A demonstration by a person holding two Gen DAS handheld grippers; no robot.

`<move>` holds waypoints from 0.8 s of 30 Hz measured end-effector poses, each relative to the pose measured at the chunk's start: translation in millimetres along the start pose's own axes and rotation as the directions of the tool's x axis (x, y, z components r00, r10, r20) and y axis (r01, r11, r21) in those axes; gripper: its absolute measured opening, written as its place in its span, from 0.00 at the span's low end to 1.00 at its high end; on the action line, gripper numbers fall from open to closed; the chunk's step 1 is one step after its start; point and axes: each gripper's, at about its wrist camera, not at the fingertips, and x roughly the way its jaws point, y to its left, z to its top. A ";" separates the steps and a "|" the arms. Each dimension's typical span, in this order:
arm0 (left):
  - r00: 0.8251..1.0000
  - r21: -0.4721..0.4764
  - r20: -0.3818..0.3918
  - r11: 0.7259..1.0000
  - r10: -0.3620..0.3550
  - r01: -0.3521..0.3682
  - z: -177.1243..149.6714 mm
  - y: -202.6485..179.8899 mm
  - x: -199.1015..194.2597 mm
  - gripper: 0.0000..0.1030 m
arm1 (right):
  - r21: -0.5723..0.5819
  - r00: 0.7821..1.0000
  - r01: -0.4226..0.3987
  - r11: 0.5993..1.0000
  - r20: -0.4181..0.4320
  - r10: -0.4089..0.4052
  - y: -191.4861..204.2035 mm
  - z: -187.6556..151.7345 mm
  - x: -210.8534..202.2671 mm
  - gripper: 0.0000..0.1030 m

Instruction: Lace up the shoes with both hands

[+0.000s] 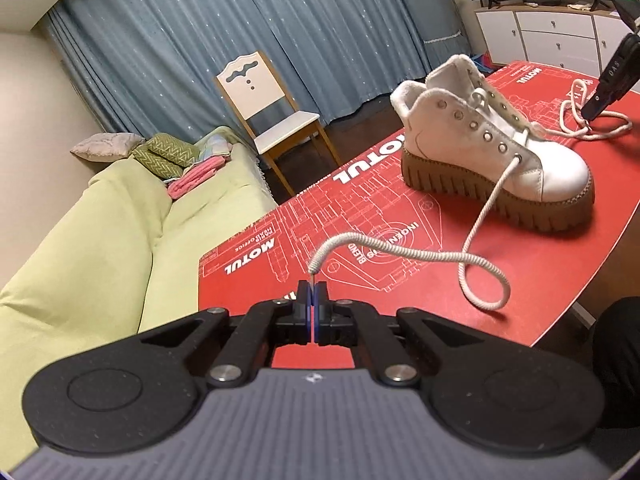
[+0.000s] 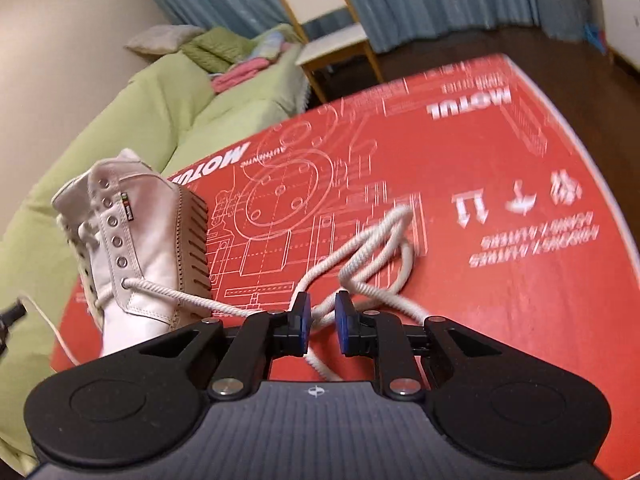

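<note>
On the red mat (image 1: 360, 184), the white shoe (image 1: 492, 144) sits ahead of your left gripper (image 1: 313, 294), which pinches the lace tip (image 1: 312, 276) tight. Your right gripper (image 2: 322, 312) is open around the loose lace (image 2: 372, 240).

One shoe (image 1: 496, 148), one lace (image 1: 404, 254) — two grippers, one chair (image 1: 272, 112)

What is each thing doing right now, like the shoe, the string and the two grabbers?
Shoe: upright on the red mat, only the lowest eyelets laced.
Lace: both ends loose outside the shoe.
Left gripper: jaws shut on one lace tip.
Right gripper: jaws open around the other lace end.
</note>
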 end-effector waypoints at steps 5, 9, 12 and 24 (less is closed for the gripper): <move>1.000 -0.009 0.003 1.000 -0.022 0.023 -3.9 -2.1 3.9 0.00 | 0.096 0.999 0.033 0.995 -0.031 -0.030 -4.1 0.5 12.7 0.19; 0.999 -0.011 0.000 0.999 -0.036 0.036 -5.9 -2.4 7.5 0.00 | 0.085 0.999 0.038 0.996 -0.043 -0.034 1.5 -2.7 21.4 0.18; 0.999 -0.013 -0.001 0.999 -0.038 0.038 -8.3 -1.7 8.6 0.00 | 0.068 0.998 0.048 0.997 -0.046 -0.044 7.7 -2.2 25.6 0.18; 0.999 -0.008 -0.011 0.999 0.034 -0.034 -14.0 15.6 -1.1 0.00 | -0.046 0.998 0.048 0.998 0.032 -0.047 18.9 -5.6 2.6 0.00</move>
